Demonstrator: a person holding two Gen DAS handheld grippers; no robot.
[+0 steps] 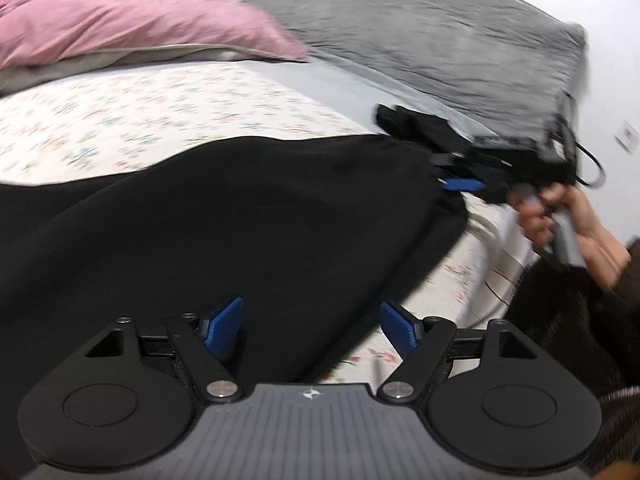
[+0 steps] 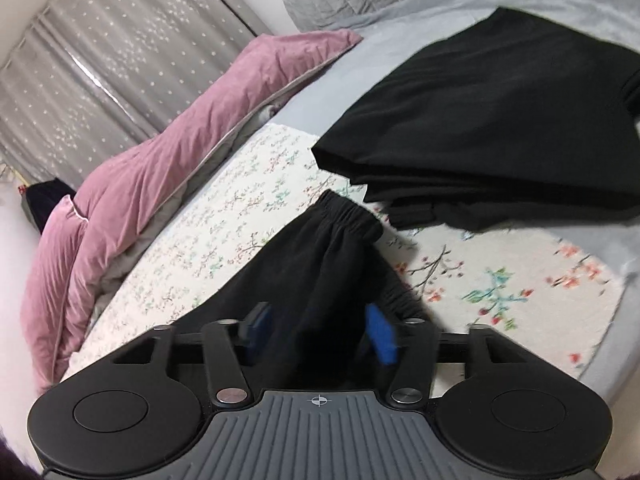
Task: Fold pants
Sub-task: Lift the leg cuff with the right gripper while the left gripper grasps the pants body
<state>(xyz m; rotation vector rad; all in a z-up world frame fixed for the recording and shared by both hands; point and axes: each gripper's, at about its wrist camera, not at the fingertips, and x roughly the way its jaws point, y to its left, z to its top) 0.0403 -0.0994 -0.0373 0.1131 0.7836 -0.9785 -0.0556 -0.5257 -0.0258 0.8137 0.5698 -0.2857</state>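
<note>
Black pants (image 1: 224, 232) lie spread on the floral sheet (image 1: 132, 120). My left gripper (image 1: 312, 320) is open just above the pants' near part, its blue pads apart with black cloth under them. In the left wrist view my right gripper (image 1: 460, 185) is at the pants' far right edge, held by a hand. In the right wrist view my right gripper (image 2: 318, 334) has bunched black cloth of the pants (image 2: 320, 264), with the elastic waistband (image 2: 348, 212) beyond, between its blue pads; the pads stand fairly wide and motion blur hides how firmly they close.
A stack of folded black garments (image 2: 492, 128) lies ahead right on the bed. A pink duvet (image 2: 152, 168) runs along the left side, with a grey pillow (image 1: 440, 40) at the head. A curtain (image 2: 100, 60) hangs behind.
</note>
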